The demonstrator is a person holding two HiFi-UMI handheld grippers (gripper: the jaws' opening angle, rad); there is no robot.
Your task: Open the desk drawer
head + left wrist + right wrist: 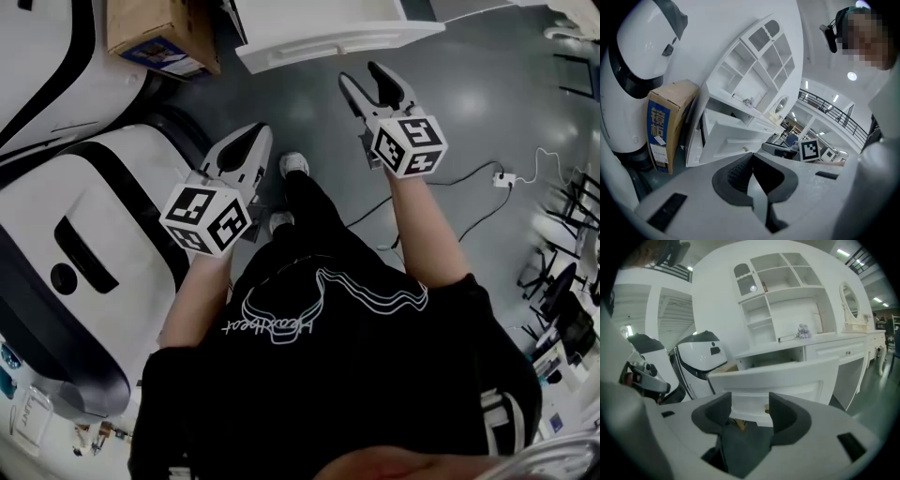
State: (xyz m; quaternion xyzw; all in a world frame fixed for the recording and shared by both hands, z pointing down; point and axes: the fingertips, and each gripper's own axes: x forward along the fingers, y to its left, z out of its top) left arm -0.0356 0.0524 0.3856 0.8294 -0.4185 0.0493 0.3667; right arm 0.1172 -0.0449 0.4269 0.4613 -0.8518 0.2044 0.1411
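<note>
The white wooden desk drawer (787, 376) is standing pulled out from under the white worktop (825, 341), its panelled front facing the right claw (750, 401). That claw is hanging near the front without touching it, jaws spread wide and nothing between them. The drawer's small brass knob (767, 408) is showing through the gap. The left claw (751, 161) is hovering farther back, its jaws pressed together on nothing. A brown cardboard box (665, 126) is sitting beside the desk.

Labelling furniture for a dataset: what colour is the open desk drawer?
White. The drawer shows best in the right gripper view.
</note>
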